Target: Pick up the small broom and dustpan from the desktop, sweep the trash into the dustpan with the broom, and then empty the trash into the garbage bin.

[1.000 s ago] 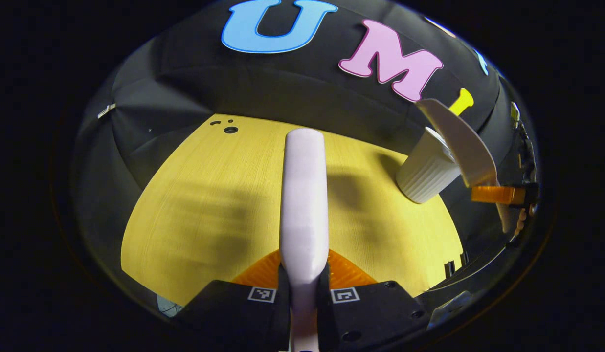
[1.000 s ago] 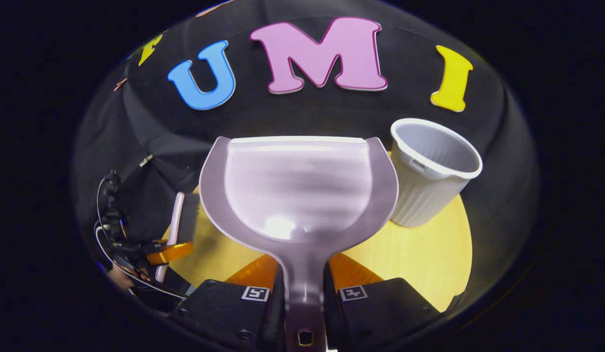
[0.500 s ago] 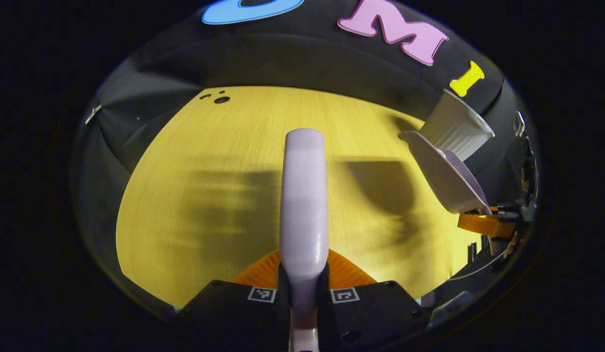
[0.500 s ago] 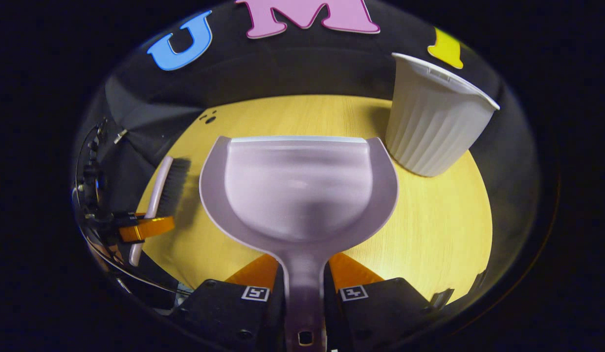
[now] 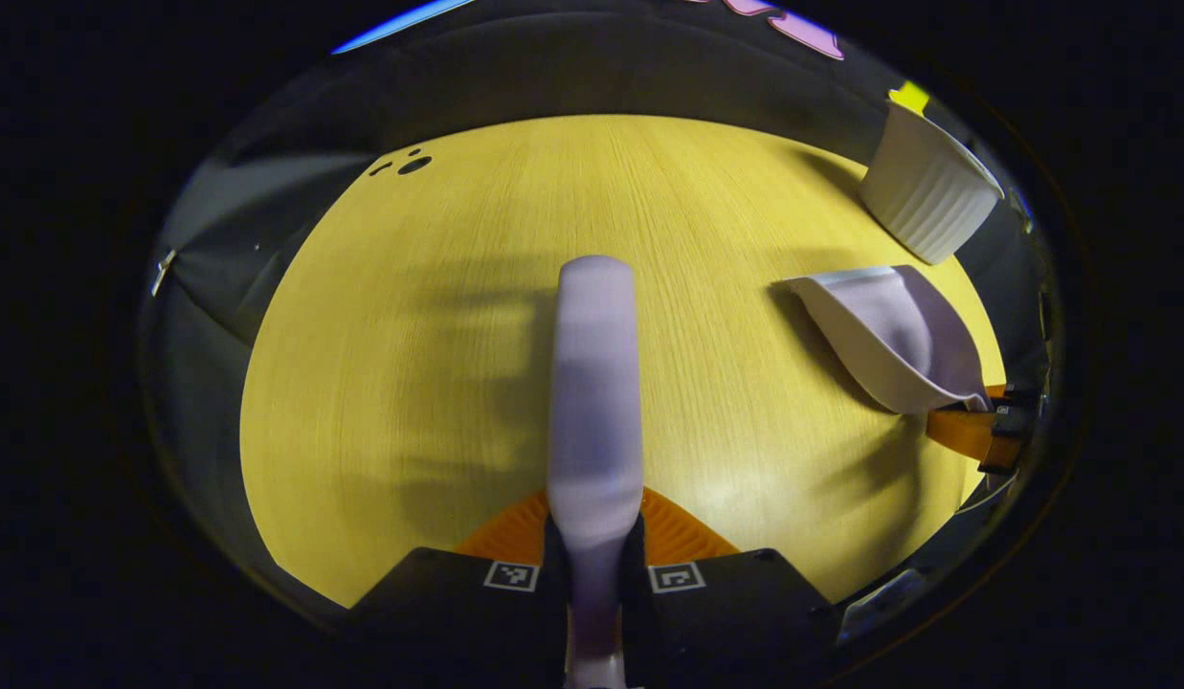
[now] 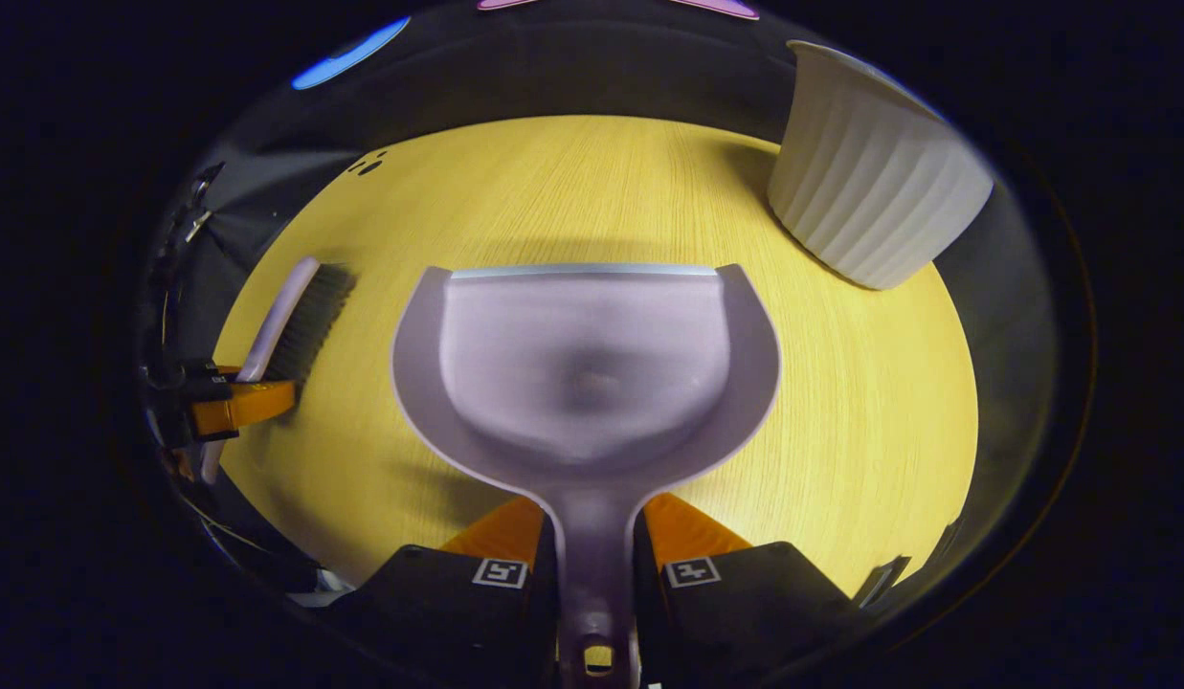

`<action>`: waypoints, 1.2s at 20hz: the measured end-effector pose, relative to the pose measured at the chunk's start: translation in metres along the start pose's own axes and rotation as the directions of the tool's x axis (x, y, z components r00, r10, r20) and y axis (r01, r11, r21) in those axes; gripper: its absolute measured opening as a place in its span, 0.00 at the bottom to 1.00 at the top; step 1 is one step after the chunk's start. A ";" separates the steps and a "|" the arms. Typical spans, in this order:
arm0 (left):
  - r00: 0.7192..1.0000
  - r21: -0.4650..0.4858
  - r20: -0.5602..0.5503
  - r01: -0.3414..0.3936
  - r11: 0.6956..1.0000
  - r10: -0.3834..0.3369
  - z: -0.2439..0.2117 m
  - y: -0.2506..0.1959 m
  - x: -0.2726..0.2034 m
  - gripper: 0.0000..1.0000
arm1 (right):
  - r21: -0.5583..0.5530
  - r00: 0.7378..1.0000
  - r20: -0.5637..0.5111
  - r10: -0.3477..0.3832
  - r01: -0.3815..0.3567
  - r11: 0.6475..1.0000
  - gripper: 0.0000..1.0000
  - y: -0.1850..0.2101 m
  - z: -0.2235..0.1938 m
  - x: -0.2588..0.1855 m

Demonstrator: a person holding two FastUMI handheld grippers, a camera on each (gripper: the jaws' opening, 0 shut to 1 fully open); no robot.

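Desktop (image 5: 438, 364): yellow wood-grain surface; small dark holes (image 5: 412, 165) near its far left corner.

Garbage bin (image 6: 874, 196): white, ribbed, cup-shaped; stands upright at the far right corner of the desktop; in the left gripper view it (image 5: 927, 196) sits beyond the dustpan, apart from it.

Dustpan (image 6: 584, 368): pale lilac plastic, tray looks empty; handle pinched between both fingers of the right gripper (image 6: 596, 574), mouth pointing toward the far edge. In the left gripper view the dustpan (image 5: 888, 335) is on the right side of the desktop, tilted, its front lip low over the wood; whether it touches cannot be told.

Small broom (image 5: 593, 383): lilac back with dark bristles; handle clamped between both fingers of the left gripper (image 5: 593, 579), head reaching forward over the middle of the desktop. In the right gripper view the small broom (image 6: 295, 311) is near the left edge, bristles facing the dustpan, well apart from it.
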State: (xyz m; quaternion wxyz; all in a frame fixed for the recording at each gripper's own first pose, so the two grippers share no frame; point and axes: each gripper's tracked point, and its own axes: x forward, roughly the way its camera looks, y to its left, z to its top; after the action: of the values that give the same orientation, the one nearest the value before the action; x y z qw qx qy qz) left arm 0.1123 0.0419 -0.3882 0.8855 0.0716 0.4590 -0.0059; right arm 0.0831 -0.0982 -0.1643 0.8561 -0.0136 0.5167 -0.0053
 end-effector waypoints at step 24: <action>0.696 -0.129 0.717 0.070 0.989 0.044 0.064 -0.020 -0.236 0.96 | 0.015 0.811 0.584 0.044 -0.065 0.998 0.99 0.008 0.084 -0.180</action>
State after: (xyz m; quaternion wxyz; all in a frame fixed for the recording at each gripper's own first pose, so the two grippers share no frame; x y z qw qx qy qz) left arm 0.0260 0.0003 -0.1618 0.9970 -0.0048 0.0770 -0.0058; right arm 0.0731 -0.0842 0.0334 0.9730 0.0147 0.2297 0.0149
